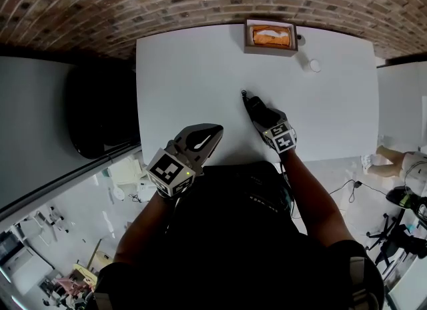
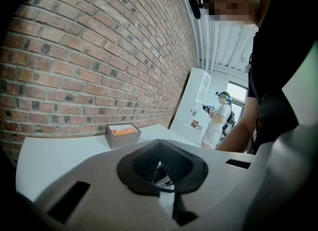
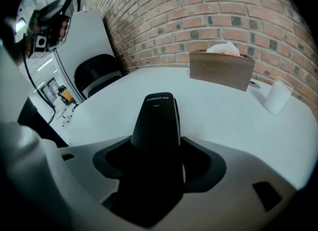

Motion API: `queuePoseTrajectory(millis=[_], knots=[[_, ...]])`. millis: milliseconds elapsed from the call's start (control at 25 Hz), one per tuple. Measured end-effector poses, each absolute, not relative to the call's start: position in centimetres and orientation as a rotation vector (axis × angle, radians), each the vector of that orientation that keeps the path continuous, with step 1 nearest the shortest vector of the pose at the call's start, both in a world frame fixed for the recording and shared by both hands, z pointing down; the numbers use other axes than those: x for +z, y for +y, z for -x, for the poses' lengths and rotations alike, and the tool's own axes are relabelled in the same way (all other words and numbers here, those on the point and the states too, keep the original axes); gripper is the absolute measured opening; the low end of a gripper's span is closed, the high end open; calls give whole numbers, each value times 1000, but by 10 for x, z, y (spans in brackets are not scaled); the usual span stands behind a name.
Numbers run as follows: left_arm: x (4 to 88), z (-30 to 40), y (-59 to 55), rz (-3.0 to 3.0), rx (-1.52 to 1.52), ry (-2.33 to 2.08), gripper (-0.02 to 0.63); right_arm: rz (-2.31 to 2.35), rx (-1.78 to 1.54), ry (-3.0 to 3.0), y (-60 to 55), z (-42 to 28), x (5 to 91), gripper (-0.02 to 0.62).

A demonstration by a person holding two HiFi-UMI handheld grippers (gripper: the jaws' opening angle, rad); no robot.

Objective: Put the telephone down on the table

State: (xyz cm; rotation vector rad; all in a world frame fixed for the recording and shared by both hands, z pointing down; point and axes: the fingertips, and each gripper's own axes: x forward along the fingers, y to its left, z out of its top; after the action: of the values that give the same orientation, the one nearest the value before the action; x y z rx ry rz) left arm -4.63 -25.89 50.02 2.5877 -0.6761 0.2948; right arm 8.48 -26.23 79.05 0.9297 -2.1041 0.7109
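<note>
Between the jaws of the right gripper [image 1: 259, 114] the telephone [image 3: 157, 125] is clamped. It is a black handset, gripped at its lower part, with its narrow end projected forward past the jaw tips. Small pale print is seen near that end. The handset is held over the near part of the white table [image 1: 200, 69]. Whether it touches the surface cannot be told from either view.

Ahead of the right gripper, at the table's far edge against the brick wall [image 1: 133, 2], a brown open box [image 3: 222, 68] is noted. Something white and orange is seen inside it. Ahead and to the right of the jaws, just right of the box, a small white cylinder [image 3: 277, 96] is stood upright on the table. Off to the left of the right gripper, beyond the table's edge, a black rounded object [image 3: 99, 73] is seen; its kind cannot be made out.

Left of the right gripper and nearer the person's body, the left gripper [image 1: 208, 134] is held at the table's near edge, well apart from the telephone. Its jaws are drawn together, the dark pads met but for a small chink, and nothing is gripped between them. Beyond its jaws the same box is seen against the wall. Farther right, a second person [image 2: 218, 120] in white is noted in the background.
</note>
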Motion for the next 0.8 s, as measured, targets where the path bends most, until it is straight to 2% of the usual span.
queuePoseTrajectory(millis=[360,800], knots=[[502,55,-252,-2621,287,-681,6,-959,688,-2129,-261,-86,780,276],[482,63,-240,-2665,236,-665,6,-1056,594,-2200,-262,-82,724,276]])
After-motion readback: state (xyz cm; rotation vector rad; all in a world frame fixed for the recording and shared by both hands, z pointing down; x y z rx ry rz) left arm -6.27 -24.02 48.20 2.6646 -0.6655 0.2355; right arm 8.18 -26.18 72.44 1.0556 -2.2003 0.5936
